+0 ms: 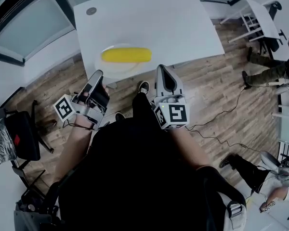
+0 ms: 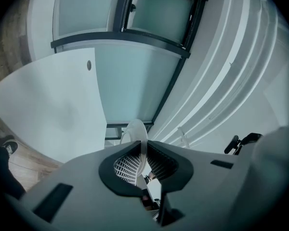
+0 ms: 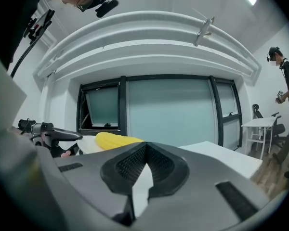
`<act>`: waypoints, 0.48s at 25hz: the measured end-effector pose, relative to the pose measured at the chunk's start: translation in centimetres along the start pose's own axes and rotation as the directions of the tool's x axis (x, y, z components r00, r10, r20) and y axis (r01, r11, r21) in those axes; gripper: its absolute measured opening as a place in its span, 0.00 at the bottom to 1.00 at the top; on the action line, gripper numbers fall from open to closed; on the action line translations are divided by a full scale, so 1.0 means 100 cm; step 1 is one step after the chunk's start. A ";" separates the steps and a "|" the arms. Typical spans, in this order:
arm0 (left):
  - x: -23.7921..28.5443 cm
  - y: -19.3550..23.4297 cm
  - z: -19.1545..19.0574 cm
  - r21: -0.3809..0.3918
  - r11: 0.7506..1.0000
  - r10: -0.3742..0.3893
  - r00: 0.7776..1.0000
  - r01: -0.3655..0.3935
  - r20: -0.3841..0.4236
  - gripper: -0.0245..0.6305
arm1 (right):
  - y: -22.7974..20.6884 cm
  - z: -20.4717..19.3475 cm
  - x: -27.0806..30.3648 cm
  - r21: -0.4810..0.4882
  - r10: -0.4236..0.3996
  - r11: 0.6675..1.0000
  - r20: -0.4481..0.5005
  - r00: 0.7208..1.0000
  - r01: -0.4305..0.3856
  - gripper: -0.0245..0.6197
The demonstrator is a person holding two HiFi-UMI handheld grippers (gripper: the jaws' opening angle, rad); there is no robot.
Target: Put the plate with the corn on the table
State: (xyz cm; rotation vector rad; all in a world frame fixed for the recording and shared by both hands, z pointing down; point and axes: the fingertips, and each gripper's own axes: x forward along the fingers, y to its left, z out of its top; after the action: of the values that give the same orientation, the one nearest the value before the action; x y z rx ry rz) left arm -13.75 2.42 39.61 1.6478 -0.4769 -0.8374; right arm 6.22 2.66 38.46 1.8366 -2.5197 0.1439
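Left gripper (image 1: 98, 75) fingers clench the plate (image 1: 116, 67) rim; right gripper (image 1: 160, 69) fingers closed on nothing.
Keep corn (image 1: 125, 55) level; land well onto the table (image 1: 183, 28).

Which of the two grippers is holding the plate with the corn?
The left gripper: the rim of the plate is pinched between its jaws. The right gripper has its jaws shut on nothing.
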 end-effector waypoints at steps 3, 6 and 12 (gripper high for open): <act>0.029 0.025 0.009 -0.010 1.000 -0.007 1.000 0.007 -0.002 0.08 | -0.027 -0.004 0.027 -0.015 0.010 1.000 -0.013 1.000 -0.011 0.04; 0.062 0.052 0.022 -0.007 1.000 -0.015 1.000 0.015 0.004 0.08 | -0.053 -0.005 0.062 -0.041 0.046 0.998 -0.034 0.998 -0.047 0.04; 0.125 0.104 0.047 0.015 0.999 -0.046 0.999 0.045 0.019 0.08 | -0.098 -0.003 0.115 -0.082 0.122 0.989 -0.067 0.990 -0.127 0.04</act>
State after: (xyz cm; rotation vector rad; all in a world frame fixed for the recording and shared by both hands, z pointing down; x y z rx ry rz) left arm -7.69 -12.06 45.92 1.6702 -0.4610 -0.8859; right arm 12.04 -11.19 40.16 1.6194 -2.5557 0.0910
